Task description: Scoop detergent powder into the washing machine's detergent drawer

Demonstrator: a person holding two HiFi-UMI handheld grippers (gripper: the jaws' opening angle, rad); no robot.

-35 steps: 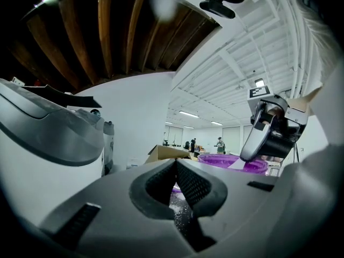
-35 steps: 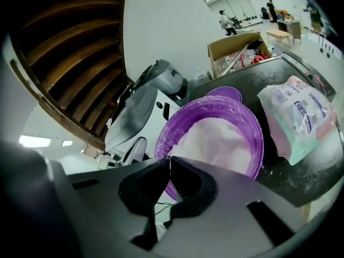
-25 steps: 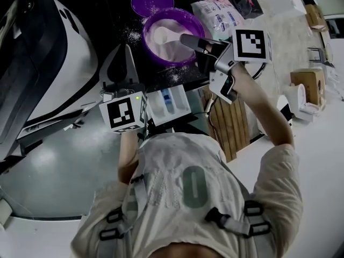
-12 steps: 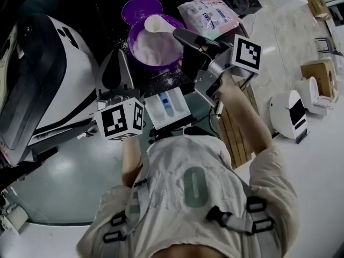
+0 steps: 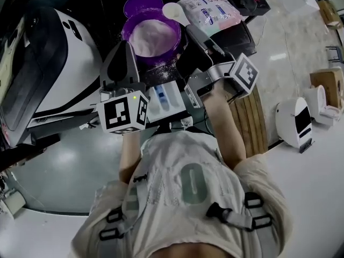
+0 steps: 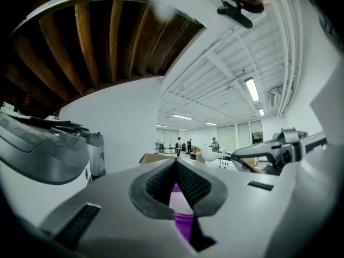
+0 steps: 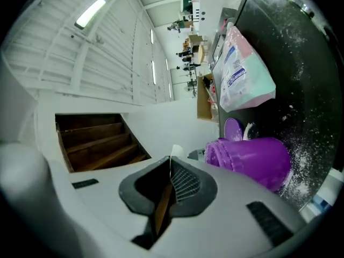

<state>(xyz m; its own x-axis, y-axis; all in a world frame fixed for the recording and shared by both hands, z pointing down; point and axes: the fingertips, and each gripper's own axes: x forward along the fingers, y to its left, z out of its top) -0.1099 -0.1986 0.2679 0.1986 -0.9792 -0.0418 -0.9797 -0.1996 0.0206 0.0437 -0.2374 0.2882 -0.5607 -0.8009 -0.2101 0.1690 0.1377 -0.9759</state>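
Observation:
A purple tub (image 5: 153,34) holds white detergent powder on the dark machine top. My right gripper (image 5: 188,30) reaches past the tub's right side, shut on the handle of a white scoop (image 5: 173,9) that hangs beyond the tub's far right rim. In the right gripper view the jaws (image 7: 171,163) pinch the thin scoop handle (image 7: 174,150), with the tub (image 7: 250,157) to their right. My left gripper (image 5: 124,46) is shut and empty just left of the tub; purple shows through its jaws (image 6: 176,164). The open detergent drawer (image 5: 164,102) lies below the tub, between both grippers.
The white and black washing machine (image 5: 48,63) fills the left. A purple lid (image 5: 142,4) lies behind the tub, and a pink and green detergent bag (image 5: 209,12) to its right. Spilled powder speckles the dark top (image 7: 301,90). A wooden slatted stand (image 5: 252,125) is at right.
My right gripper has lifted the scoop out of the powder and carried it to the tub's far right rim. The left gripper has shifted a little closer to the tub.

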